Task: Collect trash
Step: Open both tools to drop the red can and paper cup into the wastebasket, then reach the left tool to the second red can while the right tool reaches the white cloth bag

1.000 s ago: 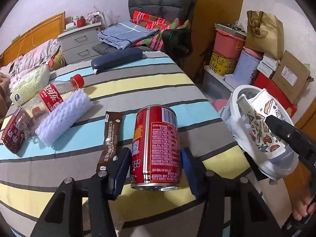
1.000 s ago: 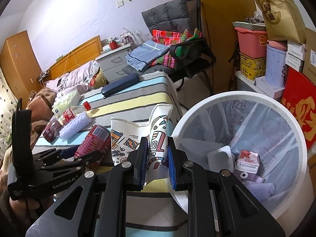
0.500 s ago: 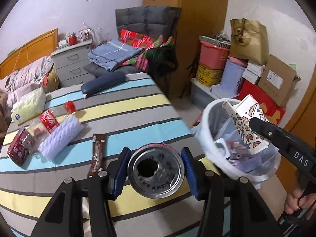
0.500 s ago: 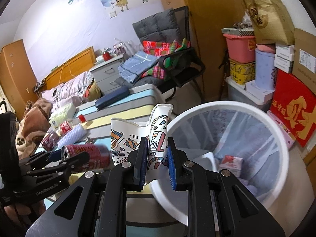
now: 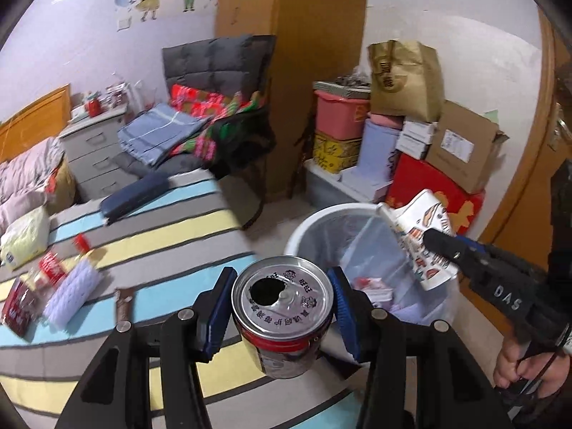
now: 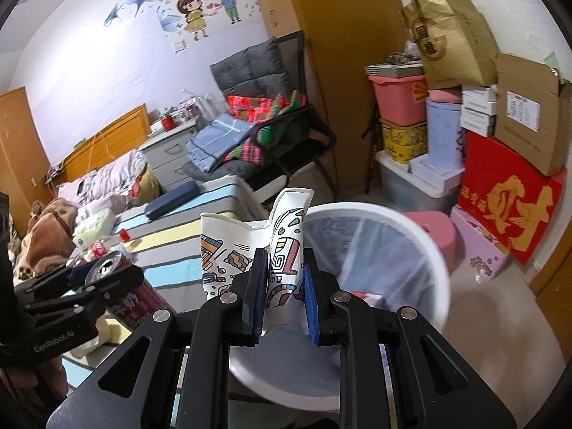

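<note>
1. Only the left wrist view shows the hole in the red can's silver top.
2. Left gripper squeezes the can beside the trash bin.
3. Right gripper pinches the crushed paper cup over the bin.

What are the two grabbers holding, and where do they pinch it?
The left gripper pinches a red can by its sides, near the top. The right gripper pinches a crushed paper cup by its lower wall.
</note>
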Demonstrator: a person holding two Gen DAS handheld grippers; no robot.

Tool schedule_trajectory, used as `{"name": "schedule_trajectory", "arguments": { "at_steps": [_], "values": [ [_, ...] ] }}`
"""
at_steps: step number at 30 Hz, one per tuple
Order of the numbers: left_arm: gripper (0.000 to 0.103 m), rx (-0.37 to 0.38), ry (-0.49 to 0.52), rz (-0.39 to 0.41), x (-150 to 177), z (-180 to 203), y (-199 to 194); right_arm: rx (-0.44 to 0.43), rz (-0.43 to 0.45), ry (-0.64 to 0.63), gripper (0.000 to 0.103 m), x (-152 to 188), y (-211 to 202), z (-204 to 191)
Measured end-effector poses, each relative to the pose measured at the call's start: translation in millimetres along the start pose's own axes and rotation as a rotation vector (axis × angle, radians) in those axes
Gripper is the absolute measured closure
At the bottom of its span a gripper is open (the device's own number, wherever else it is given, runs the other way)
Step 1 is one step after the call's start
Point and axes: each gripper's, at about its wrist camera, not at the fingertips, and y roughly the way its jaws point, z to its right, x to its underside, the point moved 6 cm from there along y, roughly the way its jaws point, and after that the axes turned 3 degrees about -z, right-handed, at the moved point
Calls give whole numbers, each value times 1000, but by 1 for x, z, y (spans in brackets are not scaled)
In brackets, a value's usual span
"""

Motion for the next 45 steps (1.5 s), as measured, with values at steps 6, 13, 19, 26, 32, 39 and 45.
{"name": "schedule_trajectory", "arguments": {
  "at_steps": [6,13,19,26,32,39,45],
  "values": [
    [51,40,60,2,-12,41,19,59,-15,21,84,1,3,29],
    [51,79,98,-39,-7,72,48,126,-83,29,84,13,19,58],
    [50,100,87,-50,-7,81,62,155,-126,19,84,17,28,69],
    [36,107,59,-33,-10,75,65,173,-164,22,82,20,36,79],
    [34,107,49,-26,-9,69,57,164,-150,41,50,21,33,79],
    [34,88,21,-9,-5,54,37,161,-117,57,50,18,24,71],
    [34,43,-1,26,0,32,12,142,-85,52,50,16,14,57]
  ]
}}
